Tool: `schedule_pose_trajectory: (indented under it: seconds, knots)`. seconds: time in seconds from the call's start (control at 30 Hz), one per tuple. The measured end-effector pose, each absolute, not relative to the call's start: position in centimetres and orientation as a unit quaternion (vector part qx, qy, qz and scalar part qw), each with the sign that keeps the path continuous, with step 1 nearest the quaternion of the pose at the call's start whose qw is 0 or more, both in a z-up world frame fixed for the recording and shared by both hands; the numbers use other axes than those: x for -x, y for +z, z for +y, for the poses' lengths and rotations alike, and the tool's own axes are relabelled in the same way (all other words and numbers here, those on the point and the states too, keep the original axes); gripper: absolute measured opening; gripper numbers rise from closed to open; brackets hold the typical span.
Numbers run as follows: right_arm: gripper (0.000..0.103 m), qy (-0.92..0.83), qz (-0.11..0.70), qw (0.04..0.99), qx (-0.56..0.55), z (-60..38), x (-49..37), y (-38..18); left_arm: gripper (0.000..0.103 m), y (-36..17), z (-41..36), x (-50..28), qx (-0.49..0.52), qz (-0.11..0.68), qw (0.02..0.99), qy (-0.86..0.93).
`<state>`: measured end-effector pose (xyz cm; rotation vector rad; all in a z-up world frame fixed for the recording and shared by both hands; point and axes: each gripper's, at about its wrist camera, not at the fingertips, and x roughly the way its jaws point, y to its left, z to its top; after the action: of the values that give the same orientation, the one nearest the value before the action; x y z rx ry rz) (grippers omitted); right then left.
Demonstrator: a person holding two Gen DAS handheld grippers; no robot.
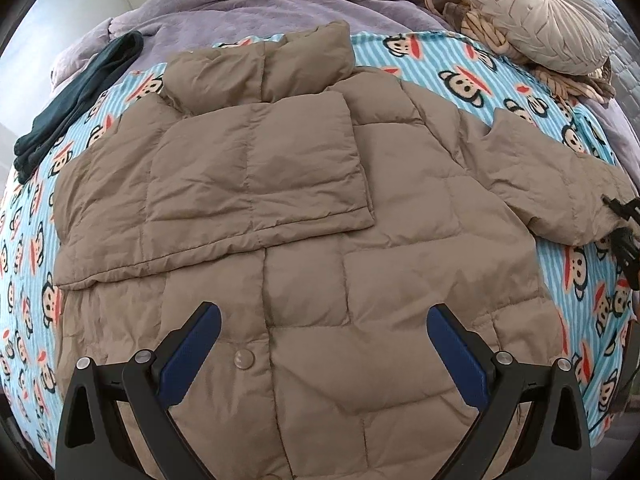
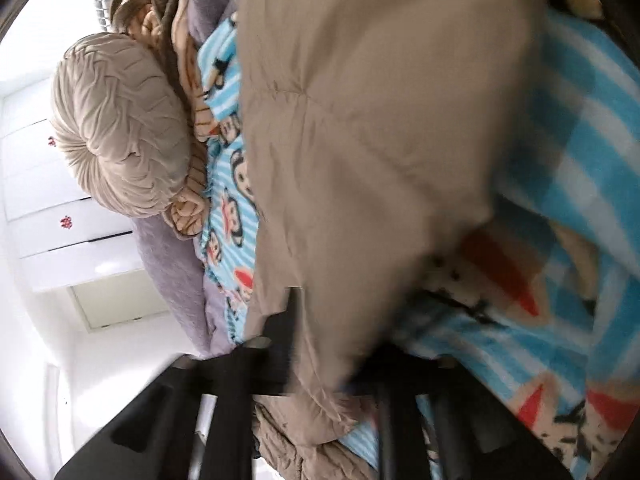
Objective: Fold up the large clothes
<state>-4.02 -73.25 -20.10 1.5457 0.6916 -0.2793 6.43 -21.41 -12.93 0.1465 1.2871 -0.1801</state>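
A tan puffer jacket [image 1: 320, 200] lies front-up on a blue monkey-print blanket [image 1: 460, 60]. One sleeve [image 1: 260, 168] is folded across its chest. The other sleeve [image 1: 552, 184] stretches out to the right. My left gripper [image 1: 324, 320] hovers over the jacket's lower front near a snap button [image 1: 245, 359], open, with nothing between its blue pads. My right gripper [image 1: 624, 232] shows at the far right edge, at that sleeve's cuff. In the right wrist view the sleeve [image 2: 380, 140] fills the frame and its cuff end is pinched between the fingers of my right gripper [image 2: 332, 368], which is shut on it.
A dark teal garment [image 1: 76, 100] lies at the blanket's left back. A round pleated cushion [image 1: 536, 12] rests on a brown woven thing [image 1: 480, 28] at the back right. A purple duvet [image 1: 240, 8] covers the bed behind. White drawers [image 2: 40, 200] stand beyond the bed.
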Motion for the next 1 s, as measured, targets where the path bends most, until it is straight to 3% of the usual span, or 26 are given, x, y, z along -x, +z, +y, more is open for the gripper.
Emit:
schedule_pose_trajectory:
  seconds: [0.37,0.67,0.83,1.0]
  knots:
    - [0.01,-0.017,0.323,0.761,-0.563,-67.9,-1.1,-10.6,0.103,-11.4,-19.9,-6.9,-0.067,0.583,0.806,-0.072]
    - [0.01,0.095,0.371,0.828,-0.41,-54.7,-9.5,-3.9,0.103,-11.0,-14.9,-8.3,-0.057,0.567,0.82,-0.042]
    - [0.01,0.16,0.414,0.842,-0.307,-44.2,-13.3,-4.0,0.103,-10.3,-9.3,-10.4,-0.027,0.547,0.837,-0.007]
    - [0.01,0.185,0.478,0.828,-0.228,-34.8,-15.3,-8.4,0.103,-10.2,-3.7,-12.5,0.024,0.534,0.844,0.031]
